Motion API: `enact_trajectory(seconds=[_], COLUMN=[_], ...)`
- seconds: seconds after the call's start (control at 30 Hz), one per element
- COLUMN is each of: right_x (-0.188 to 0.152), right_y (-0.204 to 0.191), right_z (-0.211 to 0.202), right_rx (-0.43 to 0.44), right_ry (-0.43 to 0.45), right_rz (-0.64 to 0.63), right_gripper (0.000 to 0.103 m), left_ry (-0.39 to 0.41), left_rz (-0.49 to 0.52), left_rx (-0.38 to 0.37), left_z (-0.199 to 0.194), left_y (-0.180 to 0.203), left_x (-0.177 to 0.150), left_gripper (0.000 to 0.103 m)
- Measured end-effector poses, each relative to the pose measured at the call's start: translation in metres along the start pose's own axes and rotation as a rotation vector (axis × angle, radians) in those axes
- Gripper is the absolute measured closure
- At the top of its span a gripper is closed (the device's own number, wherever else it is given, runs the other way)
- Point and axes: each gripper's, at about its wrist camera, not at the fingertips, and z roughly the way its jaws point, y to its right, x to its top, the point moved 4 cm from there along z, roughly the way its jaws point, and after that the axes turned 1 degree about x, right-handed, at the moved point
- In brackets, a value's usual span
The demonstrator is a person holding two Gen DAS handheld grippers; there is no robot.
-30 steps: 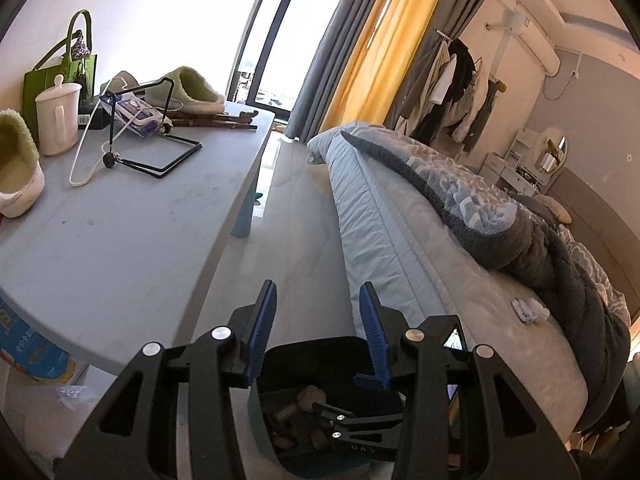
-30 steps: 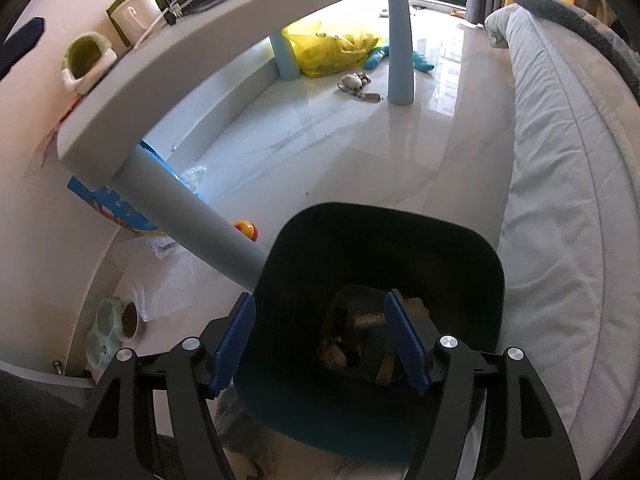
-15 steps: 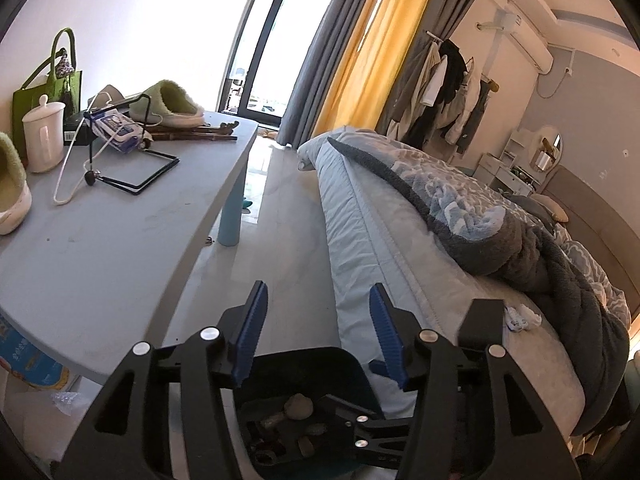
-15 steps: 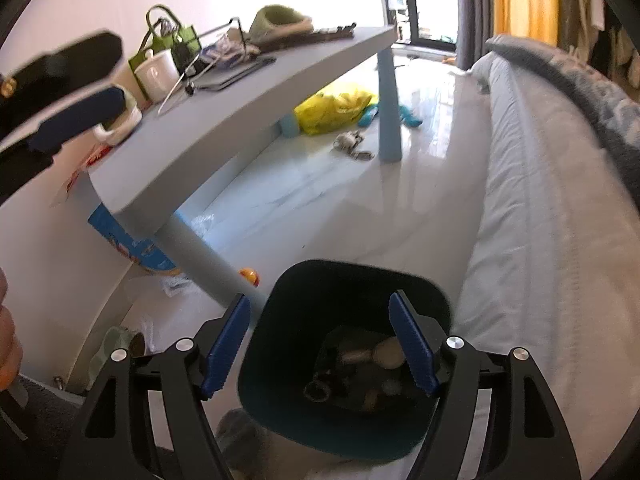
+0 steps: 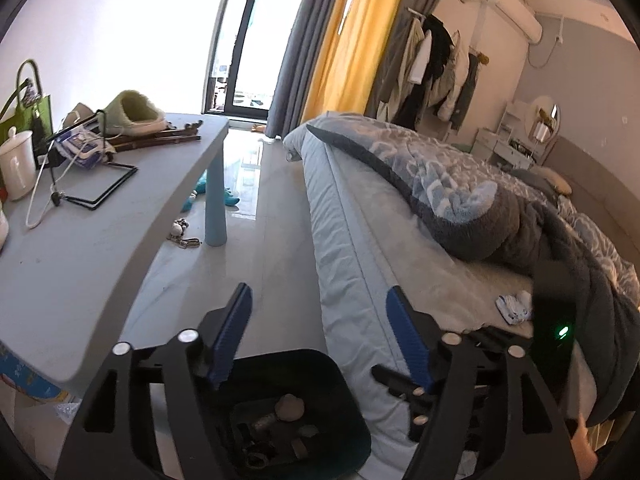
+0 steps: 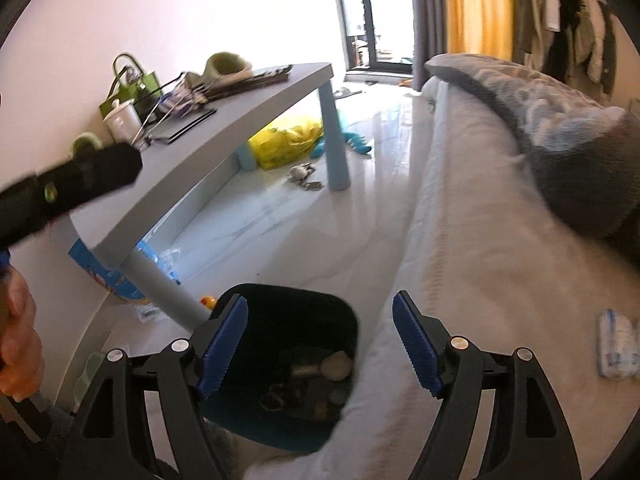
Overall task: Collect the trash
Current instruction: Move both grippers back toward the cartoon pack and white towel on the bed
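Note:
A dark teal trash bin [image 5: 320,372] stands on the floor between the table and the bed, with several scraps in its bottom; it also shows in the right wrist view [image 6: 288,308]. My left gripper [image 5: 320,334] is open and empty, raised above the bin. My right gripper [image 6: 320,340] is open and empty, raised above the bin's right side and the bed edge. A white and blue crumpled wrapper [image 5: 514,309] lies on the mattress to the right, also in the right wrist view [image 6: 618,344].
A grey low table [image 5: 72,256] at left carries a white cup [image 5: 16,164], green bag, slipper [image 5: 136,114] and wire stand. A yellow bag [image 6: 288,142] and small items lie on the floor under the table. The bed [image 5: 360,240] with a blue-grey duvet fills the right.
Both grippers have risen and tilted up from the bin, so the bin looks smaller and lower. Both have opened wider. The wrapper on the bed has come into the right wrist view.

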Motion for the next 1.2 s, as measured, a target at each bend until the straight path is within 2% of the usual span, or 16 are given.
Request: enact_trajectory(seconds=[0.07, 0.2, 0.33, 0.67, 1.2], right_x=[0.0, -0.002, -0.003, -0.018, -0.038], right_y=[0.011, 0.034, 0.056, 0.111, 0.188], right_z=[-0.006, -0.018, -0.03, -0.05, -0.076], right_rx=[-0.018, -0.046, -0.073, -0.165, -0.246], right_ry=[0.009, 0.023, 0.04, 0.053, 0.049], right_rz=[0.004, 0.02, 0.031, 0.07, 0.122], right_gripper=[0.026, 0.024, 0.022, 0.015, 0.014], left_ry=[0.0, 0.01, -0.002, -0.039, -0.114], left_rz=[0.009, 0.018, 0.043, 0.086, 0.126], left_rx=[0.004, 0.015, -0.013, -0.033, -0.072], left_z=[0.005, 0.012, 0.022, 0.046, 0.088], left_y=[0.01, 0.022, 0.04, 0.077, 0.141], left_x=[0.001, 0.003, 0.002, -0.003, -0.016], left_gripper=[0.021, 0.016, 0.01, 0.006, 0.005])
